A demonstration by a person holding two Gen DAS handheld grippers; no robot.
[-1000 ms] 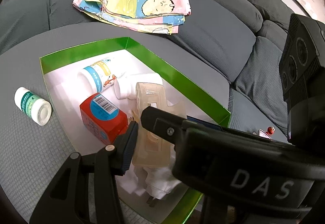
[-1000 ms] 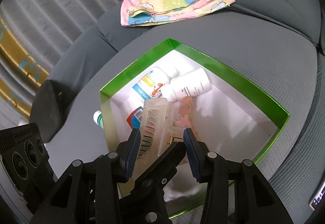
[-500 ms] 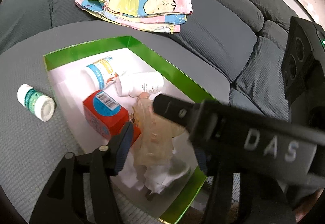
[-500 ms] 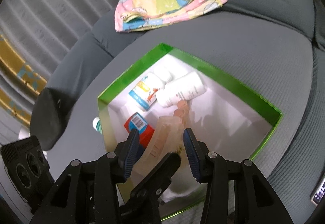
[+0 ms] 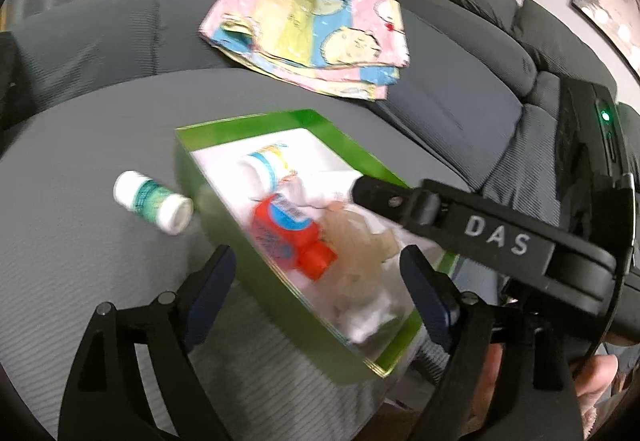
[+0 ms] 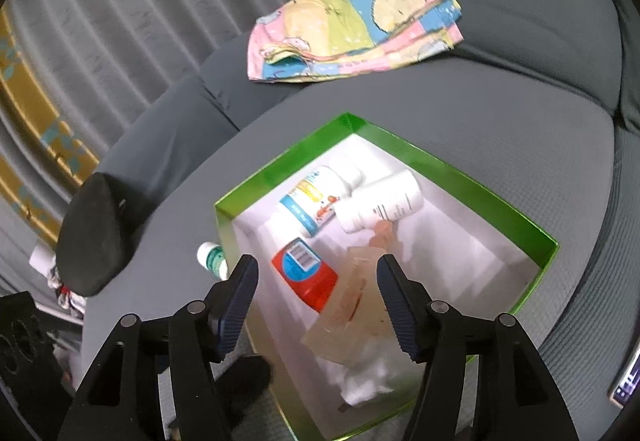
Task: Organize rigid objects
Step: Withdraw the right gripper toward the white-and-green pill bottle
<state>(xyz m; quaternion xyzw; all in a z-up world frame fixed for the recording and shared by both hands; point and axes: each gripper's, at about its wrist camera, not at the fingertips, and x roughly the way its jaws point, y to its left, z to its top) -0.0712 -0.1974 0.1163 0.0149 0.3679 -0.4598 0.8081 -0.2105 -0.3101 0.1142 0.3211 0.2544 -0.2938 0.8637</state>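
Note:
A green-walled box [image 5: 256,273] [image 6: 460,169] with a white floor sits on the grey cushion. In it lie a red carton [image 5: 288,233] [image 6: 308,277], a translucent beige plastic piece [image 5: 356,253] [image 6: 352,305], two white bottles [image 6: 380,205] [image 6: 316,201] and a white item [image 6: 368,373]. A small green-labelled white bottle [image 5: 154,201] [image 6: 212,255] lies outside the box's left wall. My left gripper [image 5: 316,293] is open and empty above the box's near wall. My right gripper [image 6: 316,305] is open and empty above the carton and beige piece.
A folded pastel cartoon-print cloth [image 5: 316,37] [image 6: 356,13] lies on the sofa behind the box. Sofa back cushions [image 5: 460,21] rise at the right. The right gripper's body [image 5: 500,241] crosses the left wrist view. A dark rounded object [image 6: 96,233] sits at the cushion's left edge.
Both grippers have opened and let go of the beige plastic piece, which now lies in the box beside the red carton. Both have pulled back from the box.

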